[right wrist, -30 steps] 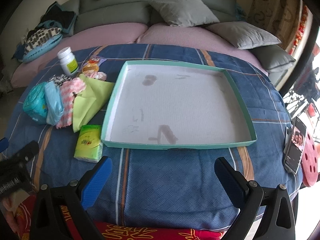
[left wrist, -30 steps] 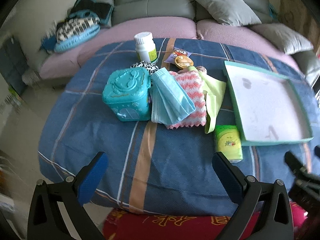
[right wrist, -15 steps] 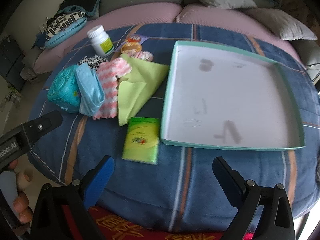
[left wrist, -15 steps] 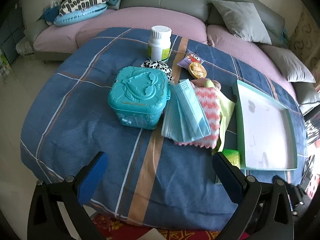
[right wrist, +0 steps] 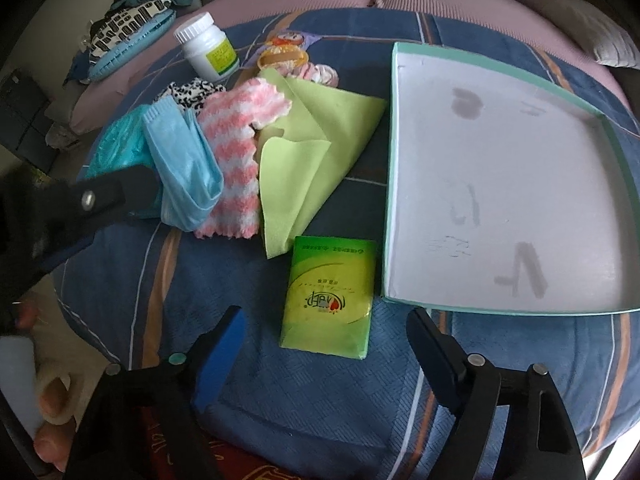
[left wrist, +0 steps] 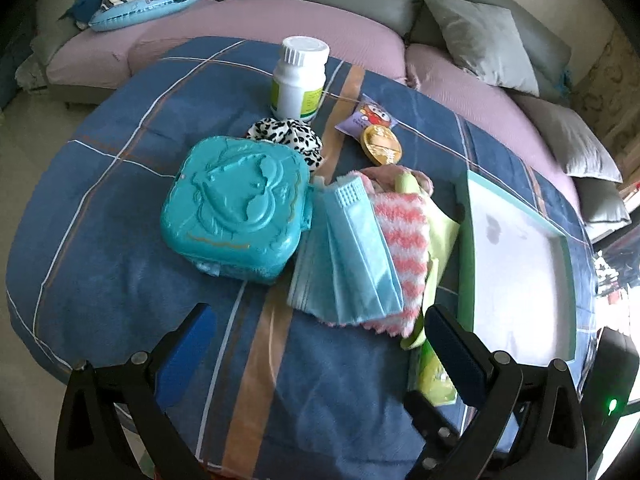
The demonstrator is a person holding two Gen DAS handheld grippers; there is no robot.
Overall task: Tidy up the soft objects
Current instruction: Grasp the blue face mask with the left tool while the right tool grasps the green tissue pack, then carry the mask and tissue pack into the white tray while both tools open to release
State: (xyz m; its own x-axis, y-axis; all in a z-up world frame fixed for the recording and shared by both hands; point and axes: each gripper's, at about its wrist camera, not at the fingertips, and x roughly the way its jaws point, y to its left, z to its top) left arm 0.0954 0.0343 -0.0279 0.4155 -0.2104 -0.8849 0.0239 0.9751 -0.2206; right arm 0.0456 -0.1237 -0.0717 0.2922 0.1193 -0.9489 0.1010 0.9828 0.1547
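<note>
One tray (right wrist: 498,310), one bottle (left wrist: 298,78), two cloths (right wrist: 316,152).

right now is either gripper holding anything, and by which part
Nothing is held. The left gripper and the right gripper are both open and empty, above the blue plaid tablecloth.

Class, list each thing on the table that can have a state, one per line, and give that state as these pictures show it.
left gripper: jaws open, empty
right gripper: jaws open, empty
white bottle: upright, cap on
teal box: lid shut
tray: nothing in it
face masks: stacked, lying on the striped cloth
pink striped cloth: lying flat
green cloth: loosely folded
tissue pack: lying flat, sealed
</note>
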